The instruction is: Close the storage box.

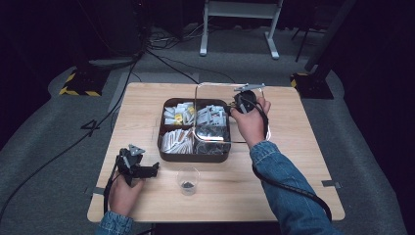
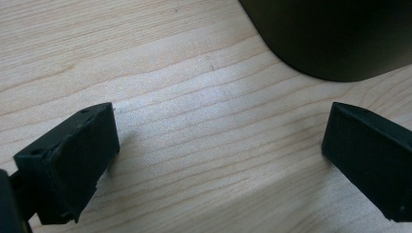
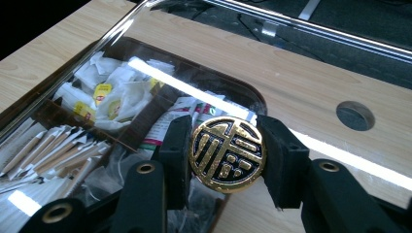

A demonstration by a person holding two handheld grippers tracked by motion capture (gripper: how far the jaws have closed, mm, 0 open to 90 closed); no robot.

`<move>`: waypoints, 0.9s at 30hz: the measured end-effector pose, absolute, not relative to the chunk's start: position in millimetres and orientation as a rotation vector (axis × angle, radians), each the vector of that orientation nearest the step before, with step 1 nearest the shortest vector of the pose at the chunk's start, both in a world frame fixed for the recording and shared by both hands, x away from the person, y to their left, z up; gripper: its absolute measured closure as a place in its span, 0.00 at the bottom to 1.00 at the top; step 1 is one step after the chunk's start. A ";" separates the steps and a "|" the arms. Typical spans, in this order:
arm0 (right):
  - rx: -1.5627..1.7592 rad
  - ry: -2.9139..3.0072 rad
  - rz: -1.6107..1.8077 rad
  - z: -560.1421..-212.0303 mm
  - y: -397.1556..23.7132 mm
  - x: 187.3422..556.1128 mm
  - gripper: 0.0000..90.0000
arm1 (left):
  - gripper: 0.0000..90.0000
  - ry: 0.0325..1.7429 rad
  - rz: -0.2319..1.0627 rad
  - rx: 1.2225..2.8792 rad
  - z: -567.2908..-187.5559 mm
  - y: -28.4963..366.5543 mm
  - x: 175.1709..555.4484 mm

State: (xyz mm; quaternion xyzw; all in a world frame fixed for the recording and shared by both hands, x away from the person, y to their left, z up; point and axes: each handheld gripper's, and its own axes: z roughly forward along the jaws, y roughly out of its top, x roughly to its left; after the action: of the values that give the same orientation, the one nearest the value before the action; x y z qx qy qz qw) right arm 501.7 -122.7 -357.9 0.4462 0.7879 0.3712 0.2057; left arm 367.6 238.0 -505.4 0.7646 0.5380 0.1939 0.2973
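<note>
Between the jaws of the right gripper (image 3: 227, 160) a round knob (image 3: 227, 154) is sitting, pinched on its two opposite edges; it is black with a raised gold emblem and looks hard and glossy. This knob belongs to a clear lid (image 3: 311, 92), flat, rigid and shiny like acrylic, which is tilting up off a dark brown box (image 1: 194, 155) with rounded corners. Beyond and below the jaws, seen through the lid, the box's compartments are holding white paper sachets (image 3: 109, 94) and slim paper sticks (image 3: 53, 150), soft and crinkly. A small hole (image 3: 355, 115) is showing in the lid off to the right of the jaws.

Judging from this, the lid is coming off, and the right hand (image 1: 250, 122) is the one doing it, since the lid's broad plane is hanging from that single pinch.

Far from the knob, the left gripper (image 1: 138, 169) is resting low over the pale wooden table (image 2: 194, 121), its jaws spread wide with nothing between them; the box's dark wall is lying ahead of them. A small clear plastic cup (image 1: 188, 180) is standing near.
</note>
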 end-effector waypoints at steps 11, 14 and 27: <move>1.210 2.221 1.064 -361.1 -95.3 500.8 0.65 | 0.00 1.430 0.516 2.034 -505.3 238.1 367.6; 1.215 2.220 1.064 -362.9 -89.7 500.5 0.65 | 0.00 1.431 0.516 2.030 -505.5 238.0 367.6; 1.205 2.235 1.063 -373.3 -63.9 499.6 0.65 | 0.00 1.431 0.516 2.030 -505.5 238.0 367.6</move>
State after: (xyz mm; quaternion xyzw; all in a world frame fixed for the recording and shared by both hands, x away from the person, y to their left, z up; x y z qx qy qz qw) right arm 499.6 -63.9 -373.3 0.4295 0.7967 0.3788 0.1932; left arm 367.6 238.0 -505.5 0.7639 0.5386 0.1941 0.2980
